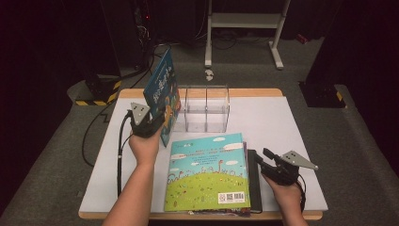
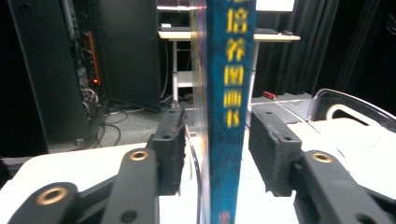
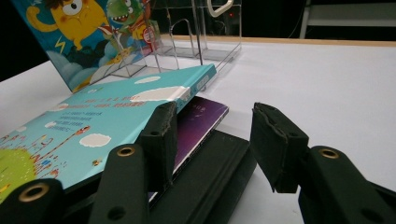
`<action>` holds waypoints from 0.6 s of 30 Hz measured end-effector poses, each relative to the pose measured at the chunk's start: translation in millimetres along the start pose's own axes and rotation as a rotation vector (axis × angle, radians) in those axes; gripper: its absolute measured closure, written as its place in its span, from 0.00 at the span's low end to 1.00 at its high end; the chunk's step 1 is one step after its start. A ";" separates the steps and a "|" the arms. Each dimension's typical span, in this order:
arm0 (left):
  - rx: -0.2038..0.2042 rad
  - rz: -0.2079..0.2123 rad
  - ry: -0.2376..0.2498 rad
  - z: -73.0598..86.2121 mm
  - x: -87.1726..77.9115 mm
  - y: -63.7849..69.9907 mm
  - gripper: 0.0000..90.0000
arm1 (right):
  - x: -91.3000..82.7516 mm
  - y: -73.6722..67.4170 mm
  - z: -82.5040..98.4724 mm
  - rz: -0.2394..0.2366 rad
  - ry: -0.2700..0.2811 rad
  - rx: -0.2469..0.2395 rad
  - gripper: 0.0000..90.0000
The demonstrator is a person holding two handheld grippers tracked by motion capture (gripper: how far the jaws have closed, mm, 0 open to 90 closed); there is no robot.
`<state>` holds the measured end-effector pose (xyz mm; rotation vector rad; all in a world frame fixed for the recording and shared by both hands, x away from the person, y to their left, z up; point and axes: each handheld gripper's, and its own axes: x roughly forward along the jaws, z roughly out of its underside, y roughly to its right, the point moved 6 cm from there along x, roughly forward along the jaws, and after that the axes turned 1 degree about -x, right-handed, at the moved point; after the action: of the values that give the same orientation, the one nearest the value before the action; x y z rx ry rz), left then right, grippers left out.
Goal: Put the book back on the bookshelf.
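A blue picture book (image 1: 162,89) stands upright on its edge at the left end of a clear acrylic rack (image 1: 207,108). My left gripper (image 1: 157,123) is at its near lower corner. In the left gripper view the book's spine (image 2: 231,93) rises between the two pads with a small gap on each side, so the left gripper (image 2: 215,116) is open. A turquoise book (image 1: 207,174) lies flat on top of a stack, over a purple book (image 3: 201,116) and a black one (image 3: 210,163). My right gripper (image 1: 263,156) is open at the stack's right edge.
The white table (image 1: 282,122) has bare surface to the right of the rack and the stack. A white metal stand (image 1: 244,21) is on the floor behind the table. A yellow-and-black striped base (image 1: 96,96) and cables lie at the back left.
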<state>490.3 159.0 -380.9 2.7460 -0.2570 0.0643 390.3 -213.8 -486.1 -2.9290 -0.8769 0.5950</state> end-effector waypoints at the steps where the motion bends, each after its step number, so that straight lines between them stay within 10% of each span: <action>1: 0.002 0.002 -0.004 -0.1 -2.5 -0.9 0.57 | 0.0 -0.2 -0.1 0.002 0.000 -0.001 0.55; 18: -0.057 0.056 -0.154 15.8 -50.8 -12.8 0.36 | 1.7 -8.3 -0.8 0.000 -0.014 -0.037 0.50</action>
<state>442.9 173.3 -404.3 2.6900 -0.3712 -0.1382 387.6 -205.9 -484.9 -2.9606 -0.8992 0.6074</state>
